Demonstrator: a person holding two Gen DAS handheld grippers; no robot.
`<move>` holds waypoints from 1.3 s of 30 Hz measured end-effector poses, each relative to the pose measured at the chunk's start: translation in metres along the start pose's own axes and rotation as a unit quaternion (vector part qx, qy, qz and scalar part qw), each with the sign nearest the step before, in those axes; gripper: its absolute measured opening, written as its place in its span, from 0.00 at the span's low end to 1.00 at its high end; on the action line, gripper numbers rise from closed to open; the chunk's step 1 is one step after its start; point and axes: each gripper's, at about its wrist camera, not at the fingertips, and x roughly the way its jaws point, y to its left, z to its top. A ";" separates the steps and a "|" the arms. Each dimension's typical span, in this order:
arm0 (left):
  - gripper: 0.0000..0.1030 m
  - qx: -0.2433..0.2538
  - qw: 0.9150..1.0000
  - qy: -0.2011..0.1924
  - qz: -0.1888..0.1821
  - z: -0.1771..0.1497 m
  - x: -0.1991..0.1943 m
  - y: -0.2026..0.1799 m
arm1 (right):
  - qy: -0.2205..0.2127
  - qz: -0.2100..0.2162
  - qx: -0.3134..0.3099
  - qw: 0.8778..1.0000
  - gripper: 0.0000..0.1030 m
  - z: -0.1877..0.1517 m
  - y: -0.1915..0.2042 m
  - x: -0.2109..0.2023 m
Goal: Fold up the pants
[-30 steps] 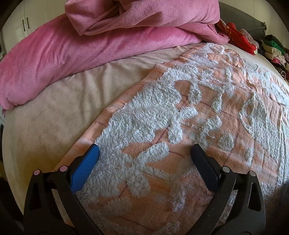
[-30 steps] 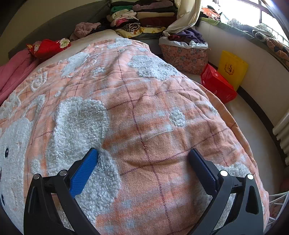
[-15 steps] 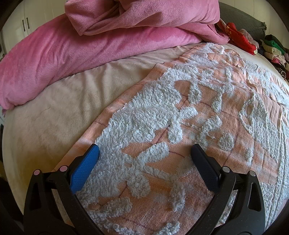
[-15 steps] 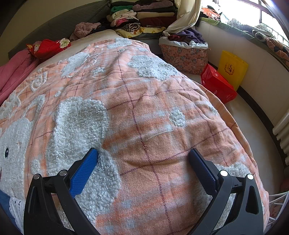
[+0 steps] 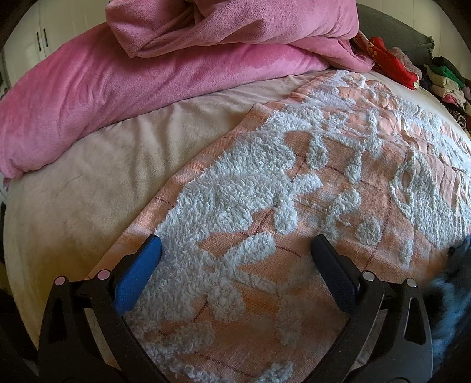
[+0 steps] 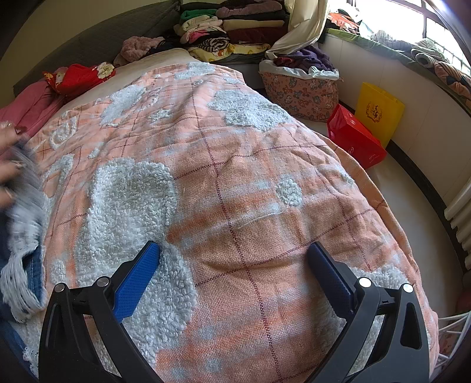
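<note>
- Pants (image 6: 25,235): blue denim with frayed pale edges, blurred, at far left edge of right wrist view, lying on the bedspread; same dark blue blur at far right edge of left wrist view (image 5: 450,309).
- Hand (image 6: 7,165): bare fingers at left edge of right wrist view, touching the upper part of the pants; grip cannot be made out.
- Left gripper (image 5: 235,265): fingers spread wide, nothing between them, just above the bedspread; contact with fabric cannot be told.
- Right gripper (image 6: 234,271): fingers spread wide, empty, over the bedspread, well apart from the pants at left.
- Bedspread (image 6: 235,165): orange check with white fluffy patches, spread flat over the bed, right side draping toward the floor.
- Sheet (image 5: 88,182): beige, bare, beside the bedspread edge in left wrist view.
- Pink blanket (image 5: 147,73): bunched along the far side of the sheet.
- Red garment (image 6: 78,76): near the head of the bed.
- Stacked clothes (image 6: 229,26): folded pile beyond the bed.
- Patterned basket (image 6: 300,91): on the floor beside the bed, filled with clothes.
- Red bag (image 6: 356,137) and yellow bag (image 6: 378,110): on the floor, touching, against the wall.
</note>
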 end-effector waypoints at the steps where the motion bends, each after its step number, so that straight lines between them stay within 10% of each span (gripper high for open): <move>1: 0.92 0.000 1.000 0.000 0.000 0.000 0.000 -0.001 | 0.000 0.000 0.000 1.000 0.96 0.000 0.001 0.000; 39: 0.92 -0.002 1.000 0.004 -0.003 0.005 0.007 -0.006 | 0.000 0.002 0.001 1.000 0.96 -0.001 0.002 -0.001</move>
